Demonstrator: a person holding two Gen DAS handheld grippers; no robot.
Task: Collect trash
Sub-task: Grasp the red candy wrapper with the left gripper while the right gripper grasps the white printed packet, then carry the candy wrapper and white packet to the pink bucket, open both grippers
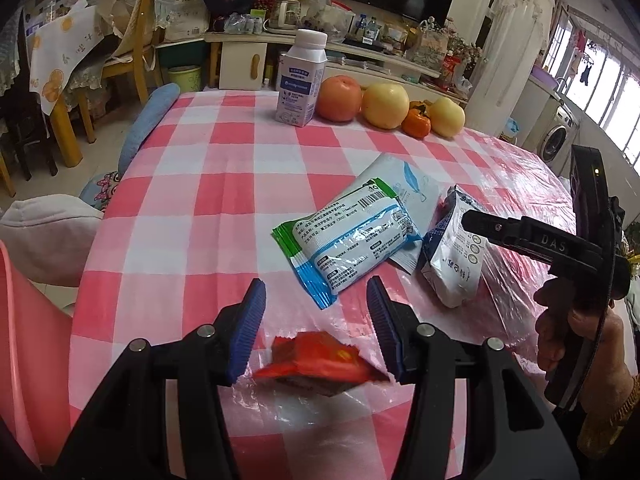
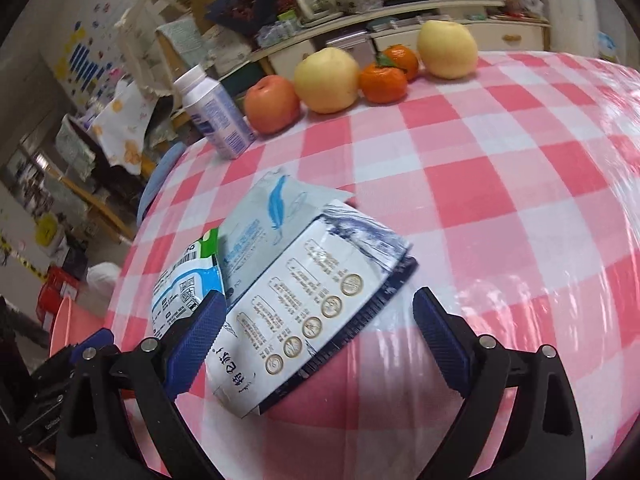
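In the left wrist view my left gripper (image 1: 316, 320) is narrowed on a red snack wrapper (image 1: 320, 356), which spans from pad to pad just above the checked tablecloth (image 1: 200, 208). A green and blue wipes pack (image 1: 352, 236) lies beyond it, on top of a pale blue sachet (image 1: 412, 184). Beside them sits a white and blue bag (image 1: 452, 264). In the right wrist view my right gripper (image 2: 320, 296) stands open around that white and blue bag (image 2: 312, 304), which rests on the table without its pads pressing it. The wipes pack (image 2: 184, 284) and sachet (image 2: 276, 204) lie to its left.
A white milk bottle (image 1: 300, 80) and a row of fruit (image 1: 384, 106) stand at the table's far edge. A pink bin (image 1: 24, 320) sits by the table's left side, and chairs and cluttered shelves lie beyond. A hand (image 1: 576, 332) holds the right gripper's handle.
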